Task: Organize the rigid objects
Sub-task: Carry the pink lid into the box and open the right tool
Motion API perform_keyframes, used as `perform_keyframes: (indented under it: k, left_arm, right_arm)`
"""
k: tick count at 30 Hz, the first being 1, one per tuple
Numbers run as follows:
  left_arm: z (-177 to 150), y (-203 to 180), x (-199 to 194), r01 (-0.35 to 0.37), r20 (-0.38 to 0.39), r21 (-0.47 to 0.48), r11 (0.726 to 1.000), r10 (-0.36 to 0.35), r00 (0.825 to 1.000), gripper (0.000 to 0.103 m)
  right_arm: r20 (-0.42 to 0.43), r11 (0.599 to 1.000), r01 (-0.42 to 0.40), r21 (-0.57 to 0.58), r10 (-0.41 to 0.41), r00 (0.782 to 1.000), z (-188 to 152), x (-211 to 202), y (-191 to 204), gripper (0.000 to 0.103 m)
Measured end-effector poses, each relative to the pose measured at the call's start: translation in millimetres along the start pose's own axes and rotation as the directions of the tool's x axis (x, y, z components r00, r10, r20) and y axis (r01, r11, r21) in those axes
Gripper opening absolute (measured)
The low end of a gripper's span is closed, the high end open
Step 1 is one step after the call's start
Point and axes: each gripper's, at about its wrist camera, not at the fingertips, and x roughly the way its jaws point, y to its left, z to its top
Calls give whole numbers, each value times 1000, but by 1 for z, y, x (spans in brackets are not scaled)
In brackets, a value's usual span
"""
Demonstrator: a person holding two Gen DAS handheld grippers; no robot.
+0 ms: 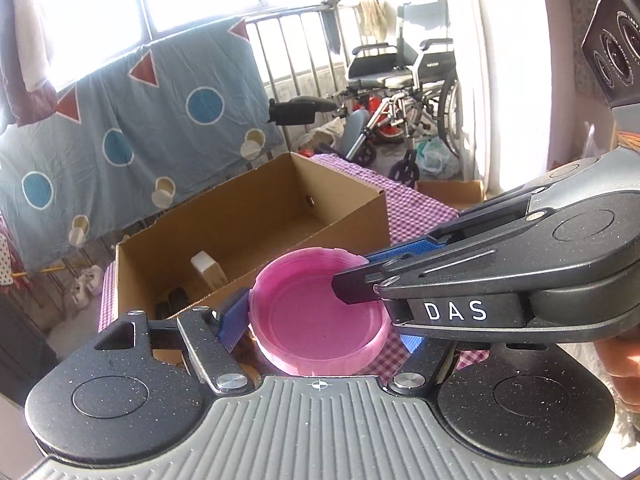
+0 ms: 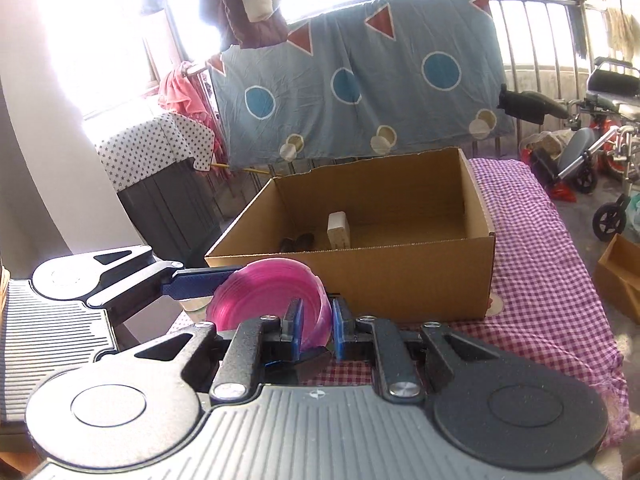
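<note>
Right gripper [image 2: 316,330]: nearly closed, pinching the rim of the round pink plastic lid [image 1: 320,312] | left gripper [image 1: 320,334]: wide, hugging the lid's sides | lid: just before the brown cardboard box [image 2: 400,280]

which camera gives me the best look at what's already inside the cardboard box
The right wrist view: it looks over the cardboard box's low front wall, showing a pale block standing upright and a dark object beside it. In the left wrist view the near wall partly hides them.
</note>
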Motion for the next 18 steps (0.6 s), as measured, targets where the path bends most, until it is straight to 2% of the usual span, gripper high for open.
perform_keyframes:
  k: [3, 8, 12, 18]
  left_arm:
    - [16, 7, -1, -27, 37, 9, 1000, 26, 999, 74]
    - [40, 22, 9, -57, 41, 13, 998, 57, 998, 74]
    - [56, 35, 26, -66, 4, 3, 998, 66, 998, 74]
    - [82, 59, 70, -53, -101, -7, 999, 53, 994, 74]
  right_arm:
    - [34, 999, -4, -38, 5, 999, 23, -2, 4, 17]
    - [31, 997, -27, -77, 30, 999, 62, 13, 3, 17]
    - [-9, 994, -53, -93, 52, 999, 89, 35, -2, 17]
    - [-128, 992, -83, -98, 70, 989, 132, 87, -17, 17]
